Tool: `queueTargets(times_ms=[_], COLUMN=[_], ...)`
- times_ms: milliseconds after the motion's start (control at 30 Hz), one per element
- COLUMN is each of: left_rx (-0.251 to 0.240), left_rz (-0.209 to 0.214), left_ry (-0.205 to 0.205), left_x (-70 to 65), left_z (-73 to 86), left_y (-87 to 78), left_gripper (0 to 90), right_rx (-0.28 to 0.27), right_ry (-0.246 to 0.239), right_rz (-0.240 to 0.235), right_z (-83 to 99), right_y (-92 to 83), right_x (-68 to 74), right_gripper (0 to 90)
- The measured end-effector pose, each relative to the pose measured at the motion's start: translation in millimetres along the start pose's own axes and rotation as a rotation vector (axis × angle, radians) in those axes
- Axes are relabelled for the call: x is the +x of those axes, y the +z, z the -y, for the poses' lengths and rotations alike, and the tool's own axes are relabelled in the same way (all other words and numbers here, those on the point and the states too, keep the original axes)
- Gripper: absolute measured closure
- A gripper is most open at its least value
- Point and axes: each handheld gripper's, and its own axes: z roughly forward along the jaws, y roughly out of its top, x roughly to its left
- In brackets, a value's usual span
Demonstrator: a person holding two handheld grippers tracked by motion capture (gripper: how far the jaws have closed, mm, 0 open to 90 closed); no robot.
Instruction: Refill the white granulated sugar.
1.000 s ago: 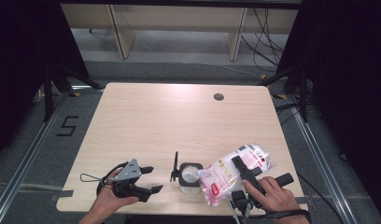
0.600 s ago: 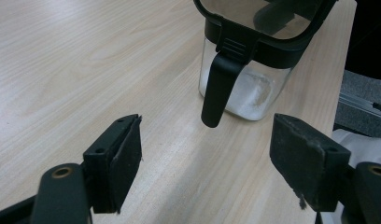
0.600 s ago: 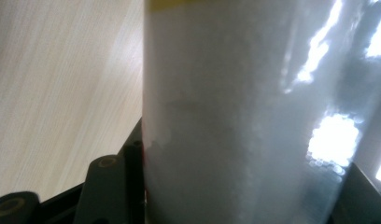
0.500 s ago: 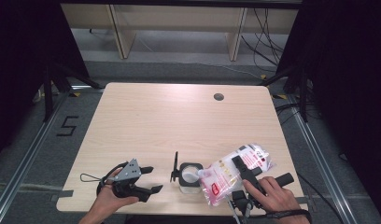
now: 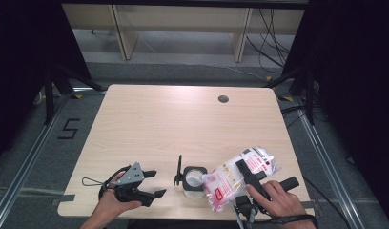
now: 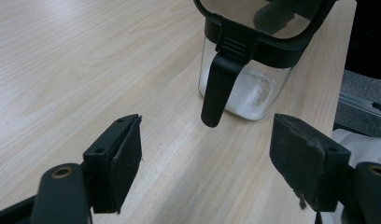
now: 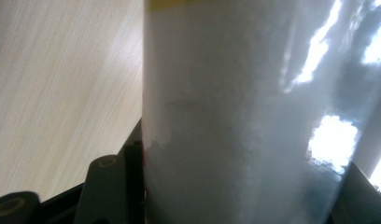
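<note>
A clear jar point(image 5: 192, 182) with a black flip lid point(image 5: 178, 171) swung open stands near the table's front edge; white powder lies in its bottom point(image 6: 248, 95). My right gripper point(image 5: 250, 175) is shut on a plastic bag of white powder point(image 5: 240, 174), tilted so its corner sits over the jar's mouth. In the right gripper view the bag point(image 7: 244, 116) hangs between the jaws. My left gripper point(image 5: 152, 183) rests on the table left of the jar, jaws open and empty, pointing at the jar point(image 6: 247, 70).
The light wooden table point(image 5: 183, 124) has a cable hole point(image 5: 223, 99) at the back right. Beyond the table are shelf legs and cables on the floor. Dark curtains stand on both sides.
</note>
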Motion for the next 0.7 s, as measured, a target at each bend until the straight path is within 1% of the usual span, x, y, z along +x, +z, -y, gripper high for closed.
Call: queueTargets(times_ms=[33, 167, 233, 267, 300, 333, 367, 400, 433, 467, 500, 533, 567, 633, 667, 700], left_rx=[0.004, 0.007, 0.004, 0.002, 0.011, 0.011, 0.029, 0.005, 0.01, 0.026, 0.005, 0.003, 0.015, 0.013, 0.006, 0.006], left_rz=[0.003, 0.006, -0.001, 0.002, 0.001, 0.001, -0.003, 0.003, 0.001, -0.006, 0.002, 0.003, -0.001, 0.0, 0.007, 0.002], left_ry=[0.008, 0.01, -0.002, 0.003, 0.021, 0.021, 0.037, 0.009, 0.02, 0.038, 0.008, 0.013, 0.023, 0.022, 0.017, -0.011], left_x=[0.6, 1.1, 0.0, 0.4, 1.4, 1.4, 2.6, 0.6, 1.4, 2.5, 0.7, 0.9, 1.7, 1.6, 1.4, -0.2], left_z=[-0.4, -0.6, -0.4, -0.2, -0.5, -0.5, -0.7, -0.6, -0.4, -0.5, -0.3, -0.4, -0.7, -0.7, -0.6, 0.0], left_y=[-0.4, -0.8, -0.7, -0.4, -0.9, -0.9, -2.0, -0.5, -0.9, -1.8, -0.5, -0.5, -1.4, -1.4, -1.0, -1.0], left_gripper=[25.0, 24.9, 24.9, 25.0, 25.0, 24.9, 24.9, 25.0, 25.0, 25.0, 25.0, 24.9, 25.0, 25.0, 25.0, 25.0], right_rx=[0.0, -0.004, 0.0, 0.001, 0.004, 0.005, 0.005, 0.004, 0.004, 0.005, 0.007, 0.007, 0.013, 0.016, 0.006, 0.006], right_ry=[0.0, 0.002, 0.011, -0.008, -0.009, -0.011, -0.011, -0.009, -0.011, -0.014, -0.017, -0.018, -0.005, 0.001, -0.026, -0.027], right_rz=[0.0, 0.0, -0.002, 0.002, 0.0, 0.001, 0.001, 0.0, 0.001, 0.002, 0.003, 0.003, 0.0, -0.001, 0.003, -0.001], right_z=[0.0, 0.5, 0.5, 0.3, 0.2, 0.1, 0.1, 0.2, 0.2, 0.0, -0.4, -0.4, -0.4, -0.5, -0.6, -0.7], right_y=[0.0, -0.1, -0.2, -0.1, -0.2, -0.2, -0.2, -0.3, -0.3, -0.3, -0.2, -0.3, -0.8, -1.1, -0.7, -0.7], right_x=[0.0, -0.3, 0.4, 0.0, 0.1, 0.2, 0.2, 0.1, 0.0, -0.1, -0.2, -0.3, 0.6, 1.1, -0.9, -1.0], right_gripper=[45.0, 45.0, 45.0, 45.0, 45.0, 45.0, 45.0, 45.0, 45.1, 45.0, 45.0, 45.1, 45.1, 45.1, 45.1, 45.1])
